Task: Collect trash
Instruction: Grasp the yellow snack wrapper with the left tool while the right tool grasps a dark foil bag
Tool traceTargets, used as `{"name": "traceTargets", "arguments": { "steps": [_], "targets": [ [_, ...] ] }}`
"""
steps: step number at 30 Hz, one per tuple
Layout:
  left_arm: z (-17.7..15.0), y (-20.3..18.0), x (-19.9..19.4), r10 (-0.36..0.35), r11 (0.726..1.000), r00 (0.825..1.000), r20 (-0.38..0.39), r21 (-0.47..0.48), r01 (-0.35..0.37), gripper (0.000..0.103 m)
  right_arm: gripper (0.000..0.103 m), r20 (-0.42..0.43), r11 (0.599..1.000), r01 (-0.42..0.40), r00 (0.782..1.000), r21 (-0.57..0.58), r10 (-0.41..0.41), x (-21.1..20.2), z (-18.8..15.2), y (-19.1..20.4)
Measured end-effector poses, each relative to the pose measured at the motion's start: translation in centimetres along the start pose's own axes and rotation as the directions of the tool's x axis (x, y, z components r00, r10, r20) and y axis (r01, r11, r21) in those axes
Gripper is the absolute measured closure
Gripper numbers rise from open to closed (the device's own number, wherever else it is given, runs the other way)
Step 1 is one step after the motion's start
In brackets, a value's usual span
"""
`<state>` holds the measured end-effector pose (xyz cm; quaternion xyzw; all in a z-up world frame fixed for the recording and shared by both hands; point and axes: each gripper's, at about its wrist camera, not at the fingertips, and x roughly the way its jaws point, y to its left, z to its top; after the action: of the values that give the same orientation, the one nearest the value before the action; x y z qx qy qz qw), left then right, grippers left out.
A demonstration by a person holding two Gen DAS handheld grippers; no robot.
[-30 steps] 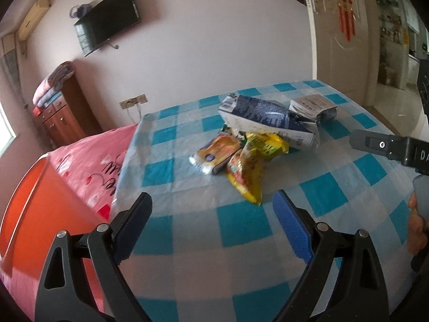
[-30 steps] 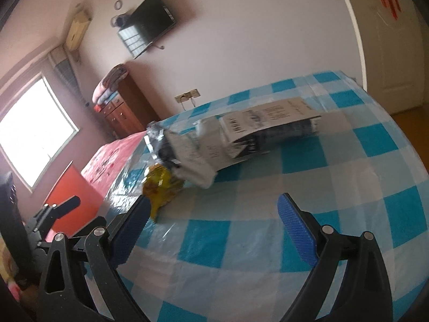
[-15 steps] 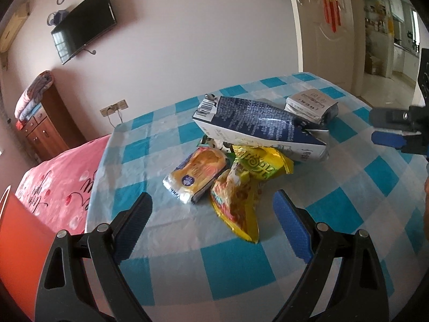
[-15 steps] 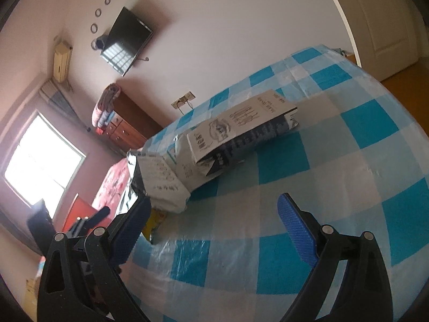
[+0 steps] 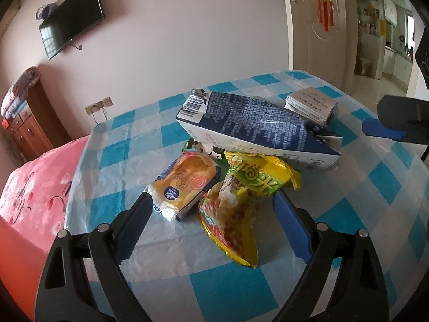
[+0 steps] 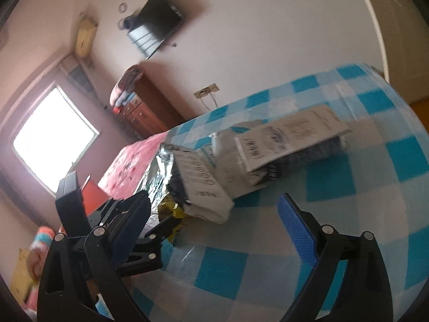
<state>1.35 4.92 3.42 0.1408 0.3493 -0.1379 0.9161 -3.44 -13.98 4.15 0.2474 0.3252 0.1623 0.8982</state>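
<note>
I hold my left gripper spread wide around the yellow snack wrapper, ready to pinch it, while my right gripper hangs empty and equally wide by the cartons.

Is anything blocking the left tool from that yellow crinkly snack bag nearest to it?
Nothing visible does. The left tool is open, and the yellow crinkly snack bag lies between its fingers on the blue checked tablecloth. The dark blue flattened carton lies farther back.
</note>
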Motion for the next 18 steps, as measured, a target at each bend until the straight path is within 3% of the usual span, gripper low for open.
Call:
{"name": "traceTargets", "arguments": {
  "steps": [5, 9, 14, 18],
  "targets": [
    [0.3, -0.2, 0.6, -0.011, 1.000, 1.000, -0.006, 0.019, 0.011, 0.015, 0.009, -0.035, 0.998, -0.025, 0.999, -0.062, 0.022, 1.6, 0.4, 1.4],
    [0.6, -0.1, 1.1, -0.034, 0.999, 0.999, -0.013, 0.006, 0.034, 0.025, 0.009, -0.057, 0.994, -0.018, 0.998, -0.105, 0.012, 2.9, 0.7, 2.1],
    [0.9, -0.1, 1.4, -0.058, 0.998, 0.998, -0.009, -0.001, 0.058, 0.033, 0.018, -0.076, 0.991, -0.002, 0.997, -0.137, -0.008, 4.4, 1.0, 2.5],
    [0.9, 0.0, 1.5, -0.069, 0.998, 0.998, -0.014, -0.009, 0.069, 0.047, 0.019, -0.074, 0.984, 0.026, 0.996, -0.178, -0.040, 5.3, 1.1, 2.6]
  ]
}}
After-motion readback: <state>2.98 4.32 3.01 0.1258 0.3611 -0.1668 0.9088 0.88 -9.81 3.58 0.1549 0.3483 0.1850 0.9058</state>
